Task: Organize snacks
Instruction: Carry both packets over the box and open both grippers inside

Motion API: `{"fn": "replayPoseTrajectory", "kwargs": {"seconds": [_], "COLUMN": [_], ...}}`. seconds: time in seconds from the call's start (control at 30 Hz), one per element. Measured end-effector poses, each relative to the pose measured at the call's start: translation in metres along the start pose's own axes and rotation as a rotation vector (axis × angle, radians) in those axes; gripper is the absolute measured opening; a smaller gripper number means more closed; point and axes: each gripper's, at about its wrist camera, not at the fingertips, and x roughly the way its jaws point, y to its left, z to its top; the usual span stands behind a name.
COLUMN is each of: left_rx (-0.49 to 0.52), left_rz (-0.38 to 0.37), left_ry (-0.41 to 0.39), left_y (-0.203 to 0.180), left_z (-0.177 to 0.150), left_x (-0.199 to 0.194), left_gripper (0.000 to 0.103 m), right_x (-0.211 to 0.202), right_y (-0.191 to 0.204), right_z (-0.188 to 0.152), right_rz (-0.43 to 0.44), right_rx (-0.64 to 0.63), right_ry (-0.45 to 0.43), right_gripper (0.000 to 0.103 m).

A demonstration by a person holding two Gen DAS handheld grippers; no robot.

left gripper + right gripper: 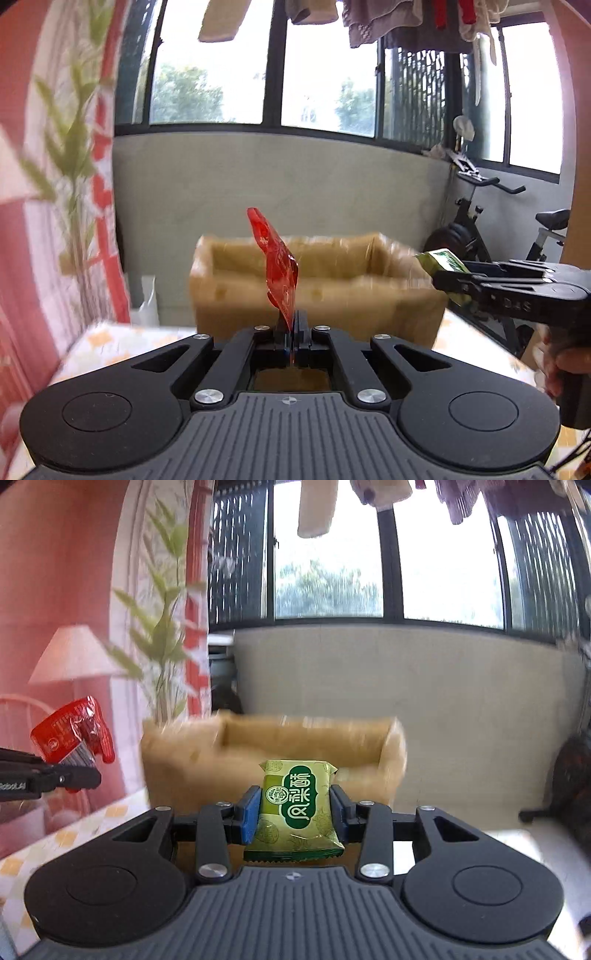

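Left gripper clamped fully together on the lower edge of a red snack packet. Packet standing up out of the pinch, edge-on to the left wrist camera, twisted and leaning toward the upper left. Seen from the right wrist camera as a crinkled red wrapper sticking up above the left gripper's black tip, at the far left of that view.

Right gripper narrowed around a green snack packet, blue pads pressing its two side edges. Packet lying flat between the fingers, printed face up, crimped near end hanging just over the gripper body, far end poking out past the fingertips. From the left wrist camera, the same green packet jutting from the right gripper's tip, at the right of the view, with a hand on the grip below.

Both packets held in the air, well apart from each other, neither touching anything but its pads. Beyond them, an open cardboard box, blurred, standing toward the far edge of a table with a yellow-checked cloth. Red packet in line with the box's left half; green packet in front of the box near its middle.
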Motion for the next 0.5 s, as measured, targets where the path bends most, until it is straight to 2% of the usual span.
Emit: {"fn": "replayPoseTrajectory", "kwargs": {"seconds": [0.13, 0.27, 0.5], "left_rx": [0.011, -0.022, 0.022], "left_rz": [-0.007, -0.002, 0.051], "left_ry": [-0.015, 0.031, 0.136], "left_y": [-0.004, 0.003, 0.01], "left_z": [0.035, 0.057, 0.064], "left_x": [0.032, 0.077, 0.138], "left_gripper": [0.003, 0.003, 0.003], "right_x": [0.042, 0.085, 0.125], "right_y": [-0.014, -0.025, -0.031], "right_z": [0.03, 0.039, 0.033], "right_rz": [-0.032, -0.057, -0.115], "right_rx": [-0.018, 0.006, 0.037], "right_ry": [0.005, 0.049, 0.15], "right_gripper": [0.041, 0.041, 0.041]}}
